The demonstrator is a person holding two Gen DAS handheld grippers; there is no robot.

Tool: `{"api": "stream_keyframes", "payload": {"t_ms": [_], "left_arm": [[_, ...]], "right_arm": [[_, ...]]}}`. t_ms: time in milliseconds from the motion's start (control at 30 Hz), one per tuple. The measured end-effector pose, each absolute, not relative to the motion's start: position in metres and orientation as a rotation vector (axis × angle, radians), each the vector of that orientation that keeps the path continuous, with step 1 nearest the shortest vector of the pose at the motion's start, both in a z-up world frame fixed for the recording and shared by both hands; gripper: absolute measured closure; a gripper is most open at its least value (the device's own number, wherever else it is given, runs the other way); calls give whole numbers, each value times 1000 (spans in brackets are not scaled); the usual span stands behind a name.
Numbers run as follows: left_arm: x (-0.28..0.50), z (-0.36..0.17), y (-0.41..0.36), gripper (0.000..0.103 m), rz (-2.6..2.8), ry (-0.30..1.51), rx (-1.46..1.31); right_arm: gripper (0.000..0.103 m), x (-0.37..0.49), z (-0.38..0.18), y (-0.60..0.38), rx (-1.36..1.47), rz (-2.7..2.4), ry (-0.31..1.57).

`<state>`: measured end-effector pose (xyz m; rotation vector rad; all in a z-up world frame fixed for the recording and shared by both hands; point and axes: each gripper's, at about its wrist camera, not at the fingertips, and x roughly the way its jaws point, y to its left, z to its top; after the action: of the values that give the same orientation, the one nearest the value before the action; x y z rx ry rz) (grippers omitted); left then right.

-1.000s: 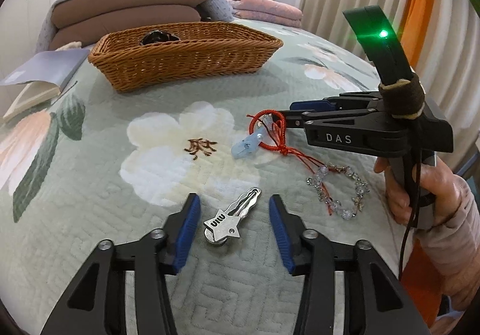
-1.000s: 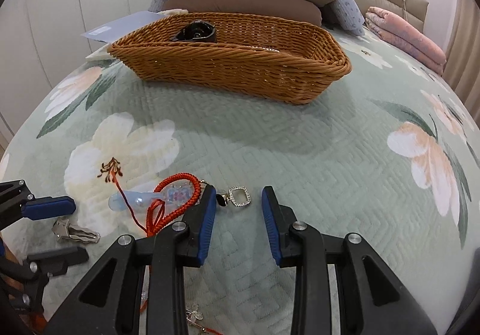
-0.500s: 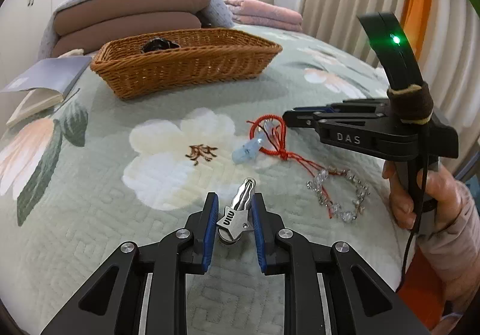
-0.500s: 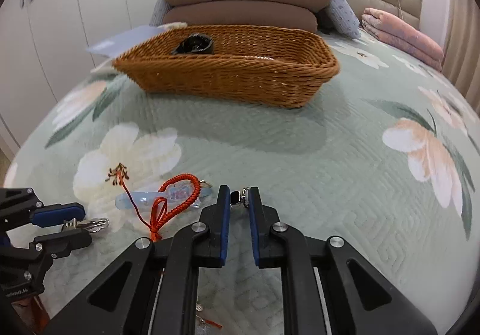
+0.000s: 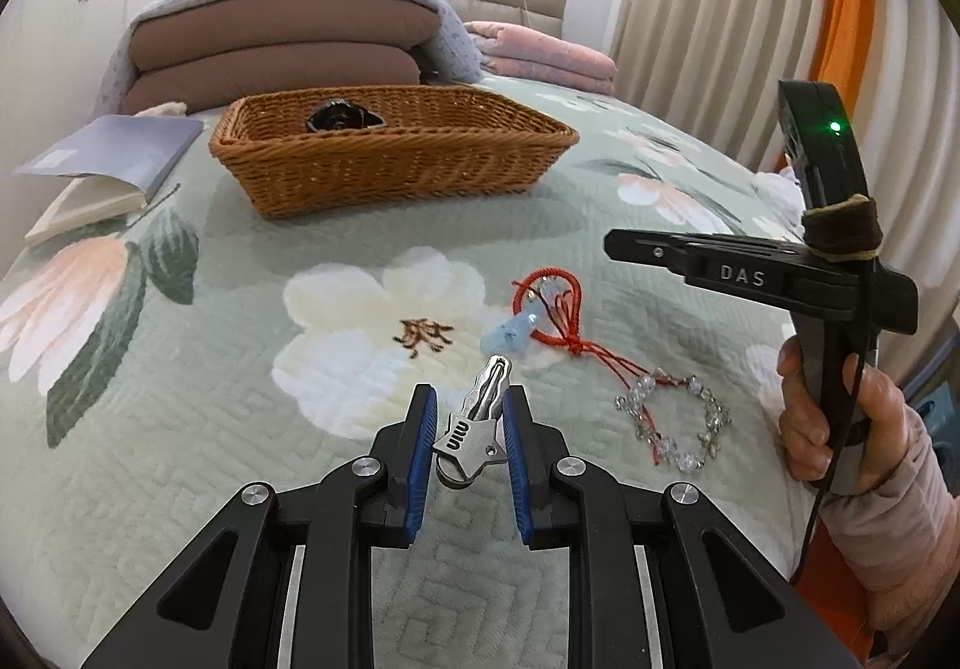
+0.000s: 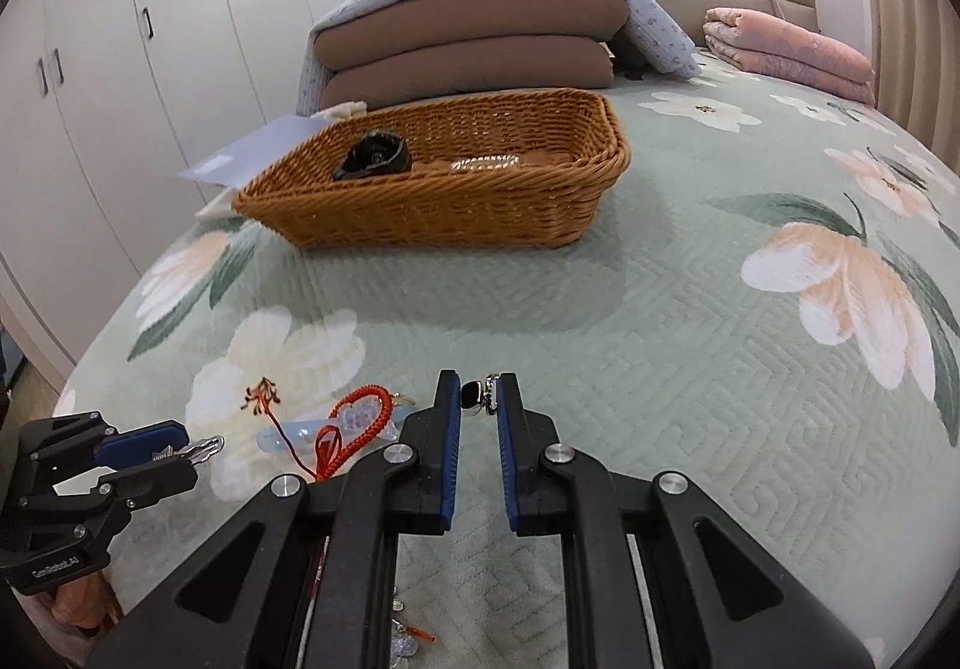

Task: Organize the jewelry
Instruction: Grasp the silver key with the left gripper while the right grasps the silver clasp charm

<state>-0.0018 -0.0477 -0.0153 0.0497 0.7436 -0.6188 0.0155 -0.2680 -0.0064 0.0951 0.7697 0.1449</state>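
My left gripper is shut on a silver hair clip and holds it above the green floral bedspread. It also shows in the right wrist view. My right gripper is shut on a small silver square earring, lifted off the bed. It also shows in the left wrist view. A red cord bracelet, a pale blue clip and a crystal bead bracelet lie on the bedspread. The wicker basket stands further back, holding a dark hair piece and a bead bracelet.
A book lies left of the basket. Folded brown cushions under a blue blanket and a pink folded quilt sit behind it. White wardrobes stand on the left, curtains on the right.
Both grippers closed from open: the left on the hair clip, the right on the earring. Both have since lifted their pieces off the bedspread.
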Motion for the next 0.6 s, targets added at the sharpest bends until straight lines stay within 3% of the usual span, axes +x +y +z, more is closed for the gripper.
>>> {"api": "stream_keyframes", "payload": {"t_ms": [367, 600], "left_arm": [[44, 52, -51, 80, -571, 638, 15], [130, 85, -88, 80, -562, 612, -16]], "right_arm": [[89, 42, 73, -268, 49, 157, 611], [89, 114, 87, -269, 60, 145, 575]]}}
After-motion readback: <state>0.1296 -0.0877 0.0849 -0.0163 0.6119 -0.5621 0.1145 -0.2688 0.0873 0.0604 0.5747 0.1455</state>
